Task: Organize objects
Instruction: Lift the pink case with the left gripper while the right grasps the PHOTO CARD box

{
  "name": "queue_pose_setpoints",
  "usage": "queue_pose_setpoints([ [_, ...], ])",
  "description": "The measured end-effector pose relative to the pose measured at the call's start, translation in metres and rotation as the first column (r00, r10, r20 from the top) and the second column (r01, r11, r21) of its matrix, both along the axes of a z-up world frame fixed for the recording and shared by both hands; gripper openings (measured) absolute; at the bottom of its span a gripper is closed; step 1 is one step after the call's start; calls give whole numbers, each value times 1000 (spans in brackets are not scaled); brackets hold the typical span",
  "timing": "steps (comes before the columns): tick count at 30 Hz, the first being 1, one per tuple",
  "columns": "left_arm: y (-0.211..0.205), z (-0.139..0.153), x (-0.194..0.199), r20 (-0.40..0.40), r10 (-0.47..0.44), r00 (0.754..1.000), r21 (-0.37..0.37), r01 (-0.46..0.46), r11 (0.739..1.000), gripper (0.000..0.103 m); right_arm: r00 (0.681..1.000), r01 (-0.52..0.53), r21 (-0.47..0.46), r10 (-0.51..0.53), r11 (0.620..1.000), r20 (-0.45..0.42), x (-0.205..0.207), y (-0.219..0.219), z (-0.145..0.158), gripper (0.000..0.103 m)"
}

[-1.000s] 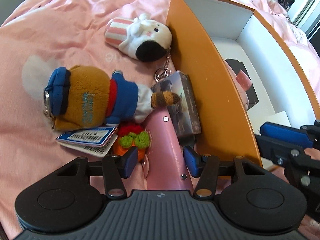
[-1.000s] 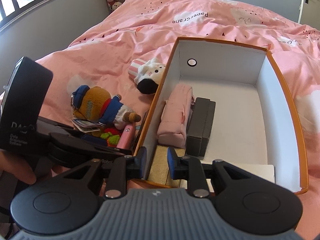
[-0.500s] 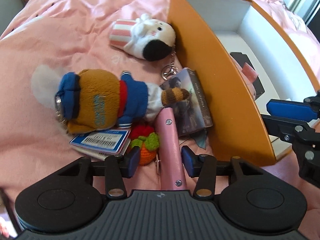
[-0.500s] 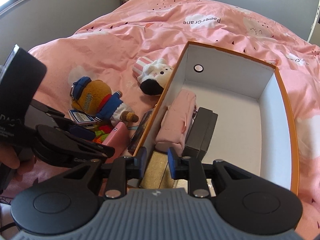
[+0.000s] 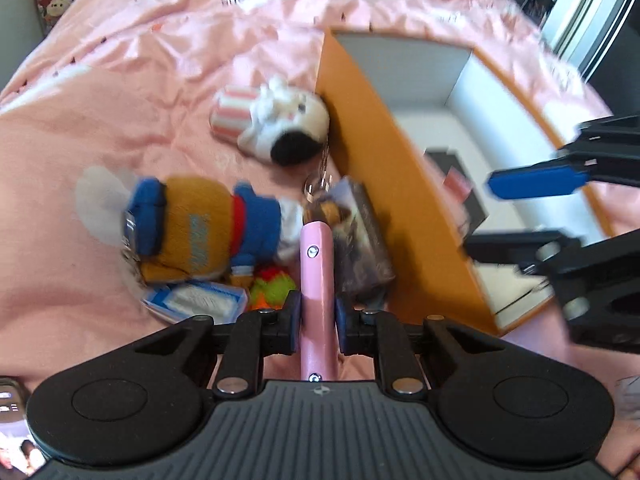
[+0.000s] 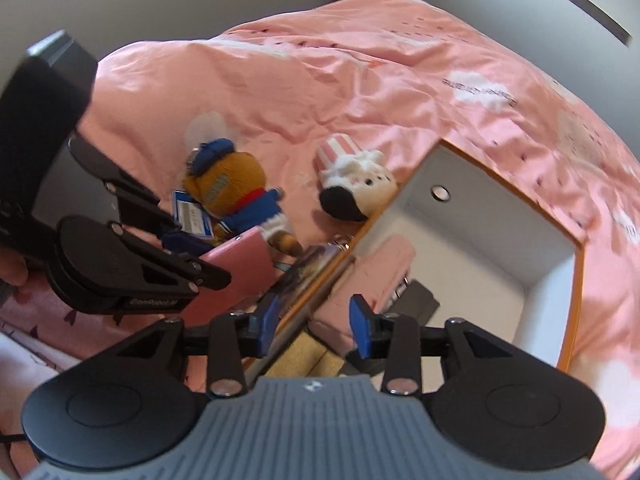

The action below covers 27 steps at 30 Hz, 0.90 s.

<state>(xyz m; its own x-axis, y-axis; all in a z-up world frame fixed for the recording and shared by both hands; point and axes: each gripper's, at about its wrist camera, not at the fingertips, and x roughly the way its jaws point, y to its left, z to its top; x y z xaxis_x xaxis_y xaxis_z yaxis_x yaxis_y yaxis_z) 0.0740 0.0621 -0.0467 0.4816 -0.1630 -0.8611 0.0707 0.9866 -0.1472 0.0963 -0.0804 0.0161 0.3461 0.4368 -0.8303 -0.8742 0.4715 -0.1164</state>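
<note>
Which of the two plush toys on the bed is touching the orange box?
The white bunny plush with the pink-striped hat; its dark end rests against the orange box. The brown bear plush in blue lies apart.

1. The left wrist view looks forward and down, close over the bed [image 5: 100,120], box [image 5: 384,184] to its gripper's right.
2. The right wrist view looks down over the box's [image 6: 576,280] near edge.
3. Both share box and plush toys [image 5: 200,228] [image 6: 232,188].

The pink case [image 5: 316,276] looks smooth and satin, hard like plastic or metal, with small shiny metal screws, while the bedspread [image 5: 120,80] is soft matt cloth, creased. The bear plush [image 5: 200,228] and the popcorn plush [image 5: 276,124] are fuzzy fabric, and the box [image 5: 384,184] is smooth matt cardboard, orange outside and white inside
</note>
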Motion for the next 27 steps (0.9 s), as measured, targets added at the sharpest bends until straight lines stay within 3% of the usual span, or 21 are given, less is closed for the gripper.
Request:
queue_pose_setpoints([
  [5, 12, 26, -1, 69, 33, 997, -66, -28, 997, 19, 972, -235, -90, 237, 968, 5, 6, 25, 2, 68],
  [9, 21, 41, -1, 121, 64, 991, -82, -55, 995, 19, 909, -401, -217, 415, 890, 22, 10, 50, -10, 79],
  [14, 37, 40, 5, 125, 117, 985, -61, -110, 992, 19, 844, -515, -337, 535, 789, -38, 19, 79, -33, 95],
  [23, 56, 25, 10, 100, 156, 983, -123, -143, 982, 20, 747, -619, -520, 645, 589, -160, 28, 115, -81, 99],
  [27, 60, 22, 10, 99, 165, 981, -145, -150, 978, 20, 725, -637, -567, 655, 523, -211, 31, 122, -102, 99],
])
